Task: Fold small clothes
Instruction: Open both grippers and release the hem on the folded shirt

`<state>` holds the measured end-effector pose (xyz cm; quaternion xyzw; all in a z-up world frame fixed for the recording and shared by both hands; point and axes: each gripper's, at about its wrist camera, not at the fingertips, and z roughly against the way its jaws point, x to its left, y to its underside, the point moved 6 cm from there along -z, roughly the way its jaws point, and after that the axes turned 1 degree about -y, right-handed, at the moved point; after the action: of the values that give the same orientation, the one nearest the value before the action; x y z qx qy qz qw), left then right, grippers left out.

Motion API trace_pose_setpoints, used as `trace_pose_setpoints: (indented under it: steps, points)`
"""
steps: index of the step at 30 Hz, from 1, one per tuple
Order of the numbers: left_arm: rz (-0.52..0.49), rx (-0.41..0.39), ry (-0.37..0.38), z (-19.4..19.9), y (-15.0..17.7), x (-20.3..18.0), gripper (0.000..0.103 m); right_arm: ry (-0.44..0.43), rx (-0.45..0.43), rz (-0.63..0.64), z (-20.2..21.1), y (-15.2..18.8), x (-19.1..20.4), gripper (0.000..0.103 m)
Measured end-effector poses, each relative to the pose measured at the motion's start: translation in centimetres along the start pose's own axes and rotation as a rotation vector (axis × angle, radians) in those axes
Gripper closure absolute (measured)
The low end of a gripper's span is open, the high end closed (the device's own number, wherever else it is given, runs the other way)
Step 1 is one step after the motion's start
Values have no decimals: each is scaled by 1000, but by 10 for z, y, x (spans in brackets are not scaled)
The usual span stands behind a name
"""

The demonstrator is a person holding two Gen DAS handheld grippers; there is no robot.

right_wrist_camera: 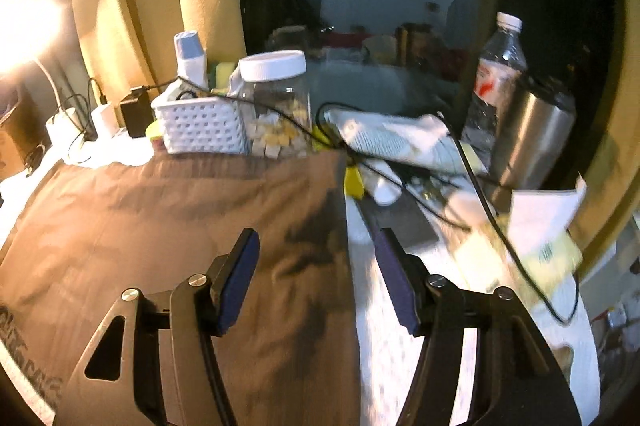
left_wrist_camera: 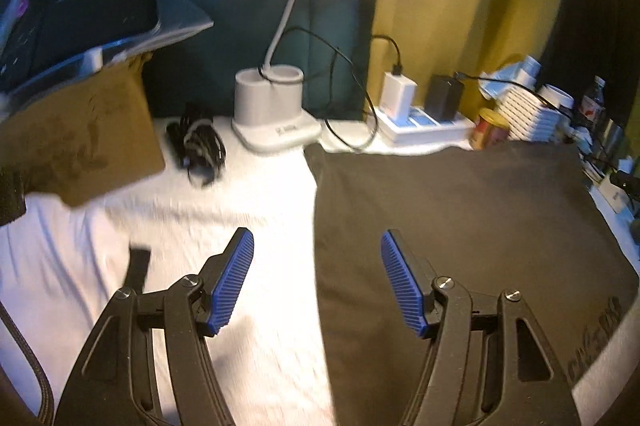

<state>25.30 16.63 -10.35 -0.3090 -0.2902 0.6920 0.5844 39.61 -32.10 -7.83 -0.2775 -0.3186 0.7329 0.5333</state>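
A dark grey-brown garment (left_wrist_camera: 460, 218) lies flat on the white cloth-covered table (left_wrist_camera: 224, 210). It also shows in the right wrist view (right_wrist_camera: 180, 218). My left gripper (left_wrist_camera: 316, 278) is open and empty, hovering over the garment's left edge. My right gripper (right_wrist_camera: 316, 278) is open and empty, hovering over the garment's right edge. Printed lettering (left_wrist_camera: 596, 330) shows near the garment's near corner.
A lit desk lamp (left_wrist_camera: 272, 106), a coiled black cable (left_wrist_camera: 200, 142), a power strip with chargers (left_wrist_camera: 420, 114) and a cardboard box with a laptop (left_wrist_camera: 92, 130) line the back. A white basket (right_wrist_camera: 200, 126), a jar (right_wrist_camera: 280, 102), a water bottle (right_wrist_camera: 496, 82), a steel tumbler (right_wrist_camera: 528, 134) and cables crowd the right.
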Motion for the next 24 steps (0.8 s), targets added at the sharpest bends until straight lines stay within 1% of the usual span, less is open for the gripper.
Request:
trace_pose_setpoints:
  steps: [2,3,8,10,15,18,21,24]
  points:
    - [5,17,9,7,12,-2,37,1,6,-7,9,9,0,39]
    - [12,38,12,10,18,-4,37,2,7,-13,13,12,0,39]
    - [40,78,40,26,44,-9,37,-2,18,-48,36,36,-1,40]
    - [41,91,56,33,56,-13,37,-12,26,-70,46,49,-1,39]
    - [36,131,66,42,82,-20,37,-28,65,-153,63,85,-7,39]
    - [23,165,63,45,94,-22,37,-31,99,-192,70,107,-10,39]
    - [21,171,75,51,100,-23,37,-39,127,-218,76,127,-8,40]
    - [28,200,71,50,107,-22,37,-49,152,-231,79,143,-5,40]
